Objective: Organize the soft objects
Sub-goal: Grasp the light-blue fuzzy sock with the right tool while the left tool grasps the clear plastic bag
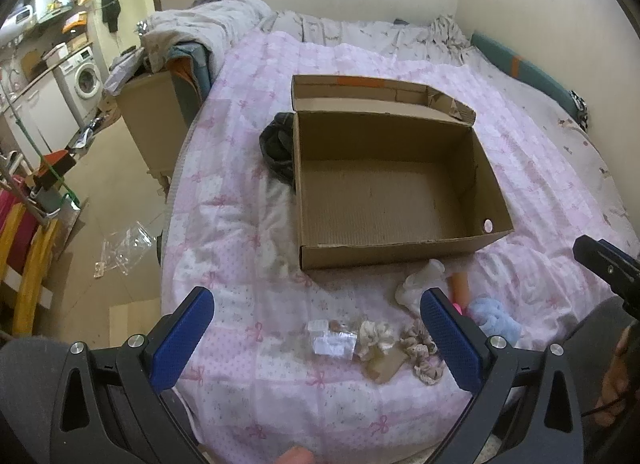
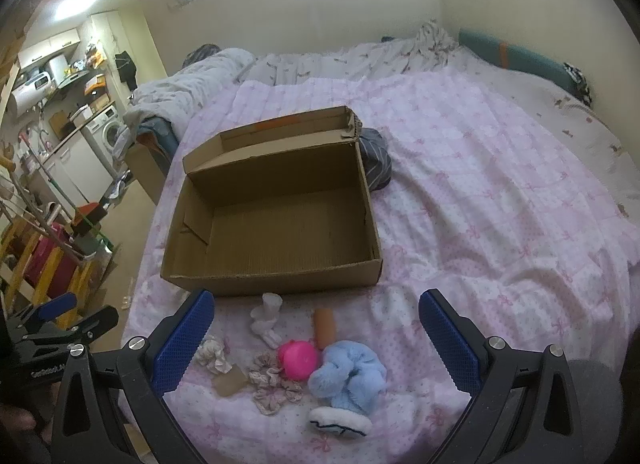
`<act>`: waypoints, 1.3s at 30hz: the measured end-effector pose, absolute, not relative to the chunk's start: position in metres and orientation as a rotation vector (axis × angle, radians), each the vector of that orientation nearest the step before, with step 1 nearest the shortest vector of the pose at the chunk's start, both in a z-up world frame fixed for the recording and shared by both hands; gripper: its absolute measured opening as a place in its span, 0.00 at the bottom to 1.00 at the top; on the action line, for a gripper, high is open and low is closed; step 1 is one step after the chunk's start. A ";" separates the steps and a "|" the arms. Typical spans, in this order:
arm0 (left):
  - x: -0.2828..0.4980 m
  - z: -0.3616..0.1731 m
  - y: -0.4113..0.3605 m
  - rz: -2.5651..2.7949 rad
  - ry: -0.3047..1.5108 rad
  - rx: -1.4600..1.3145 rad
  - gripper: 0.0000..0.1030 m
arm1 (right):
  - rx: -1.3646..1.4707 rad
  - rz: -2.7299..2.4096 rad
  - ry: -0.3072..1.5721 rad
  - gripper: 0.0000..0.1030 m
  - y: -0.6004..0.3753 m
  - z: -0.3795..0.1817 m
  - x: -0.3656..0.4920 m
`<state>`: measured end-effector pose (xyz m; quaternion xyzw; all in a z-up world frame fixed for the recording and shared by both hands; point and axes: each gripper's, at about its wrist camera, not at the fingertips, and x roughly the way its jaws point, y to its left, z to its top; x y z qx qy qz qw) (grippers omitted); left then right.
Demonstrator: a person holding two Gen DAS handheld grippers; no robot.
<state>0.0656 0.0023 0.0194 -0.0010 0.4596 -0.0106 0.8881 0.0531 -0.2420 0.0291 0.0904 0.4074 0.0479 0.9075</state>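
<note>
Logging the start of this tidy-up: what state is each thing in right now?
cardboard box: open, empty, lid flap back
left gripper: open, holding nothing
right gripper: open, holding nothing
blue fluffy item: on quilt, outside box
pink ball: on quilt, touching blue fluffy item
floral scrunchie: on quilt, outside box

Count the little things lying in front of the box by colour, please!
Blue: 1, fluffy blue toy
Pink: 1, pink ball
White: 1, white piece
Orange-tan: 1, tan cylinder
Cream: 1, cream scrunchie
Patterned: 1, floral scrunchie
Total: 6
</note>
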 end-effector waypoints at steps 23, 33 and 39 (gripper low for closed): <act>0.110 -0.059 0.046 0.091 1.209 -0.143 1.00 | 0.016 0.147 1.500 1.00 -0.210 -0.125 0.089; 0.116 -0.088 0.053 0.063 1.334 -0.244 0.81 | 0.031 0.106 1.501 0.35 -0.205 -0.141 0.092; 0.136 -0.116 0.045 0.034 1.450 -0.329 0.53 | 0.103 0.186 1.390 0.28 -0.205 -0.097 0.075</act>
